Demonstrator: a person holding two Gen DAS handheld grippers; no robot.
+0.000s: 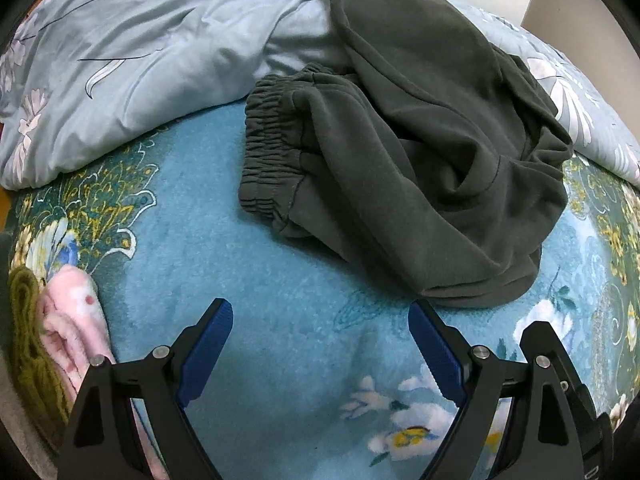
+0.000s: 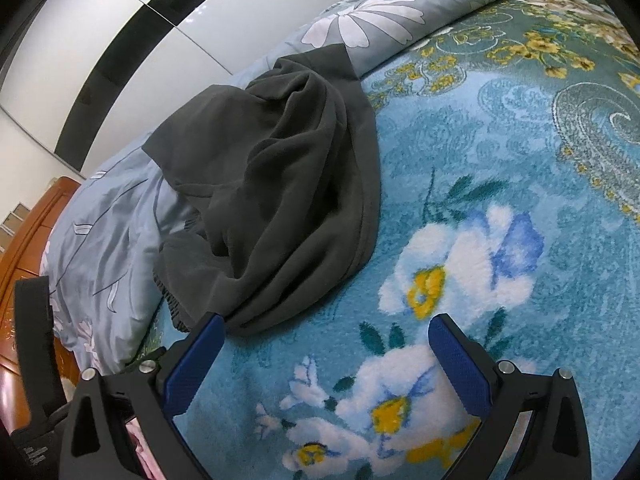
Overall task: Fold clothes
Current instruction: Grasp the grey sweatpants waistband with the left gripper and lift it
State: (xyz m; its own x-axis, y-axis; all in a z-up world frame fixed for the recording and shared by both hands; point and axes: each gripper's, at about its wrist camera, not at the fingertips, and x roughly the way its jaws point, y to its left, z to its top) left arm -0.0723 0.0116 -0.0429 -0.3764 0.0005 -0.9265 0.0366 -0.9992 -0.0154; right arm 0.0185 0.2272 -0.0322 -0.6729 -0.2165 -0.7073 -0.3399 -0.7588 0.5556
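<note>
Two grippers hover over the bed with nothing in them: the left gripper (image 1: pixel 320 332) has its blue pads spread wide above bare blanket, and the right gripper (image 2: pixel 326 346) is likewise wide apart, its left pad just touching or just short of the near hem of the garment; I cannot tell which. The dark grey trousers (image 1: pixel 420 168) lie crumpled in a heap toward the far side of the floral blanket (image 1: pixel 208 240), partly riding up onto the pale blue duvet (image 1: pixel 132 60) bunched along the bed's far edge. The elastic waistband (image 1: pixel 272 148) faces the left side of the heap, and folds overlap so that the legs cannot be traced.

That tangle is, in my judgement, the main risk. A pinch at the nearest hem may catch several layers at once, so that lifting drags the whole bundle instead of spreading it. The part draped over the duvet could snag and pull the duvet along, or the soft bedding could be pinched together with the trousers, since the cloth sinks into it. The plush blanket also offers grip, so a low approach may bunch it between the pads. With both grippers near the same edge, they could take hold too close together and leave the garment twisted. A pink cloth (image 1: pixel 76 328) at the near left edge of the bed sits close to the left gripper and could get swept up.
</note>
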